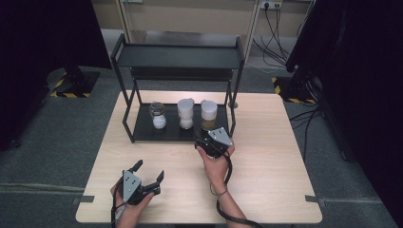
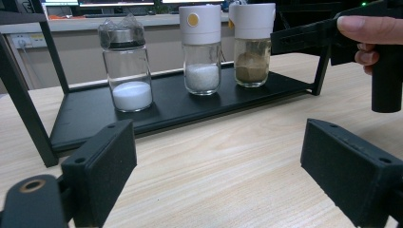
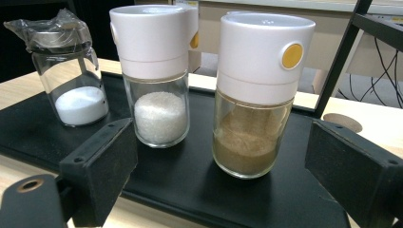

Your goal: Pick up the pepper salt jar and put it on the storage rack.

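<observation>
Three jars stand in a row on the lower shelf (image 1: 142, 129) of a black rack. A glass jar of white powder (image 1: 158, 116) with a plastic-wrapped lid is on the left. In the middle is a white-capped jar of white grains (image 1: 185, 114). A white-capped jar of brown powder (image 1: 208, 115) is on the right. My right gripper (image 1: 212, 141) hovers at the shelf's front edge, open. The brown jar (image 3: 252, 104) stands just ahead of its spread jaws, untouched. My left gripper (image 1: 149, 170) rests open near the table's front, with nothing between its jaws (image 2: 214, 142).
The rack's upper shelf (image 1: 176, 56) overhangs the jars, and its black posts (image 1: 235, 107) flank the lower shelf. The wooden table (image 1: 275, 156) is bare to the right. A round hole (image 3: 341, 122) lies in the tabletop beyond the rack's right post.
</observation>
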Motion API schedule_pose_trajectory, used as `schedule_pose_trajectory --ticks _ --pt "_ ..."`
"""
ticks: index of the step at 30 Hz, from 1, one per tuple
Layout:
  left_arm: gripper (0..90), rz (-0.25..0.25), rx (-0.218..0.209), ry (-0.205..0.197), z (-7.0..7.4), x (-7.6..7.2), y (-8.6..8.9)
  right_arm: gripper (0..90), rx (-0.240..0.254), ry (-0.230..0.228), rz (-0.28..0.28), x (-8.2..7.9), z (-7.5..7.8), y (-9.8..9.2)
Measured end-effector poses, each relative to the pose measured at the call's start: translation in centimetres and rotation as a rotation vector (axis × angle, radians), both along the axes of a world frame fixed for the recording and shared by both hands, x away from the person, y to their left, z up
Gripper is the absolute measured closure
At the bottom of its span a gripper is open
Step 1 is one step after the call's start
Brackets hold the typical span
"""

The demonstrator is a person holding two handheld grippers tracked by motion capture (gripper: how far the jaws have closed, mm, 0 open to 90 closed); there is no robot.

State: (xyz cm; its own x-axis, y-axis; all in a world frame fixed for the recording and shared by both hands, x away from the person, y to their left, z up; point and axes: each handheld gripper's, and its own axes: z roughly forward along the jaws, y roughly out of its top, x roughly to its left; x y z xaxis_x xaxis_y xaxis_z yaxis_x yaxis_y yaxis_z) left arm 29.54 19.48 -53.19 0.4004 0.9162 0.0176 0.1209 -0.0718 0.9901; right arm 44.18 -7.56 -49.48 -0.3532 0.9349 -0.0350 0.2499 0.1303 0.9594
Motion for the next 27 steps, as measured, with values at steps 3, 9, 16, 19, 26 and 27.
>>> schedule_pose_trajectory --ticks 3,9,16,19,26,27 --pt "11.2 0.000 0.000 0.000 0.0 0.0 0.0 10.5 0.000 0.001 0.004 -0.2 0.0 -0.1" --pt "11.2 -0.001 0.001 0.000 0.0 0.0 0.0 10.2 -0.002 0.005 0.011 -0.7 -0.2 -0.4" --pt "11.2 -0.001 0.002 -0.001 0.0 0.0 -0.1 10.0 -0.002 0.007 0.018 -1.2 -0.5 -0.7" --pt "11.2 -0.001 0.001 0.000 0.0 0.0 -0.1 9.9 -0.004 0.010 0.022 -1.4 -0.6 -0.8" --pt "11.1 -0.001 0.002 0.000 0.0 0.0 -0.1 9.3 -0.002 0.012 0.035 -1.7 -0.7 -1.3" --pt "11.2 -0.001 0.002 0.000 0.0 0.0 -0.1 9.2 -0.001 0.011 0.038 -1.8 -0.7 -1.4"
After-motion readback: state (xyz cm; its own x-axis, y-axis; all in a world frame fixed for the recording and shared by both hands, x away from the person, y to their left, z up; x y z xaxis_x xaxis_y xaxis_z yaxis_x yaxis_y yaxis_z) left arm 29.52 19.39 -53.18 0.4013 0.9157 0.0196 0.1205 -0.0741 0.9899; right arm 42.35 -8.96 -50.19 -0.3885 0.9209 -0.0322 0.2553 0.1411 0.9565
